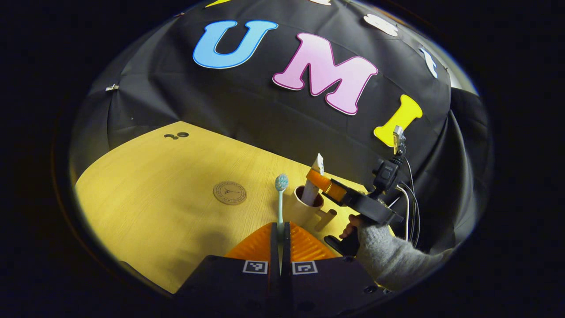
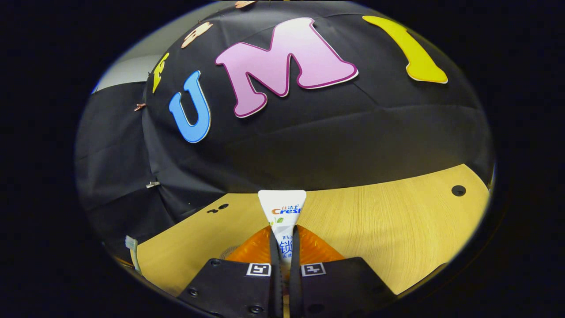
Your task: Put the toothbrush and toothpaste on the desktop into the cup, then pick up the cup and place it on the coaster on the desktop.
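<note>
1. The left gripper (image 1: 280, 234) clamps the toothbrush (image 1: 280, 194) upright (bristles up), just beside the cup (image 1: 304, 207).
2. The right gripper (image 2: 286, 247) pinches the toothpaste (image 2: 282, 212), its lower end inside the cup.
3. The coaster (image 1: 229, 193) lies near the cup on the desktop (image 1: 154, 212).

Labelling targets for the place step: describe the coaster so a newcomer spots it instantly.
Start at the yellow wooden desktop in the left gripper view. Left of the pale cup and the upright toothbrush lies the coaster, apart from both. It is the only flat round disc there, tan with a dark printed emblem.
</note>
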{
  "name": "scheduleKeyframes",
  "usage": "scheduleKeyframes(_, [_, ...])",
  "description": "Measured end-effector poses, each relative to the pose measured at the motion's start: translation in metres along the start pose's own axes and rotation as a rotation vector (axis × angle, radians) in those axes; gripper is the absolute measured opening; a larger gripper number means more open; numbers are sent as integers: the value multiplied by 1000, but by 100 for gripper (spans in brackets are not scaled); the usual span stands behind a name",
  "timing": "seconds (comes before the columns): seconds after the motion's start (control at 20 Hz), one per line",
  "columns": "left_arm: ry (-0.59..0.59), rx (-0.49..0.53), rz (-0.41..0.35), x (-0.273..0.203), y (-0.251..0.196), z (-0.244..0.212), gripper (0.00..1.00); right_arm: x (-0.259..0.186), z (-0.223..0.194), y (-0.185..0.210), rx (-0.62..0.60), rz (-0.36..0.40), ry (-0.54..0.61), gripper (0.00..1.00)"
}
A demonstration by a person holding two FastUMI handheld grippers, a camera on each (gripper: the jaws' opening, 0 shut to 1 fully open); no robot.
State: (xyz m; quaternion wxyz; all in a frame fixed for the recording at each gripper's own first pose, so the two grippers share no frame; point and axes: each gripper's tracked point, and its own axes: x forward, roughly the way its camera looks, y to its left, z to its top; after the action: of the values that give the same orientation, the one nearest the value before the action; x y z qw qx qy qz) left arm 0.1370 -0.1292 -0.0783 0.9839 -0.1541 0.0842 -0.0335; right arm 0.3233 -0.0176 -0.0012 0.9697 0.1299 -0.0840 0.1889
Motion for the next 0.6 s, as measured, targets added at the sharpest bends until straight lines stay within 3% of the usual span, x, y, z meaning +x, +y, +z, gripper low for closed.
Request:
scheduleKeyframes(0.3, [-58,-13,-26,8,-10,24,6,-7,-19,0,9,-18,56,19])
scheduleKeyframes(0.45, [-90,-39,-47,17,-17,40,6,-15,-15,-2,37,-33,53,30])
scheduleKeyframes(0.5, [-104,-46,-56,19,-21,47,6,-18,-14,-3,48,-37,53,22])
scheduleKeyframes(0.6, [-140,-62,-75,27,-29,64,6,-26,-3,-5,70,-44,35,27])
